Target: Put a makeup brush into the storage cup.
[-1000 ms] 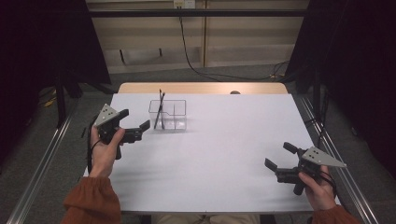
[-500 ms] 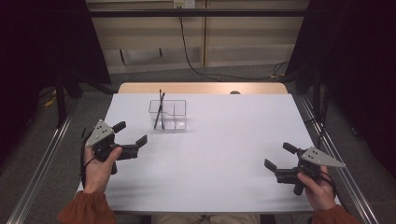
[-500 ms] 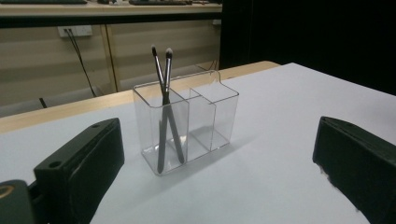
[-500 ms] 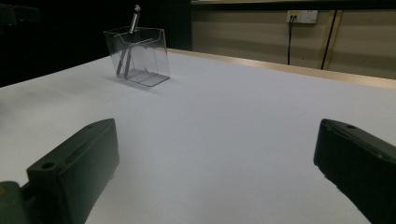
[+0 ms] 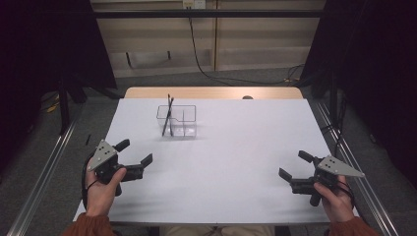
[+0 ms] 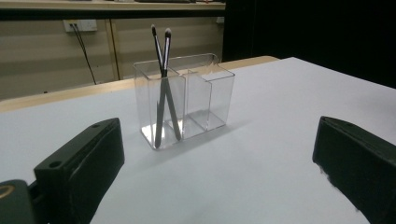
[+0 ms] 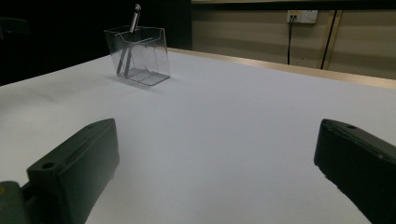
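- At the far left of the high view, the left gripper (image 5: 135,152) is held low over the near-left part of the white table (image 5: 236,162). Its jaws are spread wide with nothing between them, and they point toward the middle of the table.
- The person's left hand (image 5: 101,187) grips its handle, and a rust-coloured sleeve (image 5: 88,225) shows at the bottom edge.
- Further back and a little to the right stands a clear plastic organiser (image 5: 177,120), upright on the far-left part of the table, well apart from both grippers. A thin wall divides it into two compartments.
- Two dark makeup brushes (image 5: 167,115) stand in its left compartment, leaning so that they cross each other, with their tips rising above the rim. The right compartment holds nothing.
- In the left gripper view, the organiser (image 6: 184,105) sits straight ahead between the two black jaws, with the brushes (image 6: 163,88) crossing in the nearer, left compartment.
- At the far right of the high view, the right gripper (image 5: 294,168) rests low at the near-right part of the table, held by the right hand (image 5: 334,199). Its jaws are also wide apart and hold nothing.
- In the right gripper view, the organiser (image 7: 137,53) appears far off at the upper left.
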Available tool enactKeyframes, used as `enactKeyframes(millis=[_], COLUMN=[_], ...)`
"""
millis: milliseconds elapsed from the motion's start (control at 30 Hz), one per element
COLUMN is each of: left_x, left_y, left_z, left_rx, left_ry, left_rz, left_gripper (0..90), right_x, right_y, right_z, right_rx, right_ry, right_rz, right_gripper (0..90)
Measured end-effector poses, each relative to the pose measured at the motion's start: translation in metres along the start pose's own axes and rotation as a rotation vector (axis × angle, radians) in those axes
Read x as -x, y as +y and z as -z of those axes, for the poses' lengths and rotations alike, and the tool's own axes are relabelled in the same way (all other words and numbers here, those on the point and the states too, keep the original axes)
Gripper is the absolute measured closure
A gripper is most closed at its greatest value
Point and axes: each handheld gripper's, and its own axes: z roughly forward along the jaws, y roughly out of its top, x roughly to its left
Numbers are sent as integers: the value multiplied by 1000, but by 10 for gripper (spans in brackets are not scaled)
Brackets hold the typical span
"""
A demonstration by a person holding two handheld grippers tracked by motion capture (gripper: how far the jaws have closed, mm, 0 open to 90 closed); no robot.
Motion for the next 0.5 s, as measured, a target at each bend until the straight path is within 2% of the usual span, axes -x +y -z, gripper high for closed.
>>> enactKeyframes(millis=[167,333,400,500], left_x=[3,3,5,7], left_y=[-10,-13,-16,-21], left_z=[5,11,13,14], left_rx=[-13,-9,-13,-22], left_ry=[5,23,13,13], left_rz=[5,1,16,10], left_gripper=[24,29,31,31], right_x=[0,0,0,0], right_y=[0,0,0,0], right_z=[1,1,1,1], right_rx=[4,5,6,6], right_ry=[-2,-1,-2,-1], right_rz=[2,0,-1,0], right_gripper=[0,0,0,0])
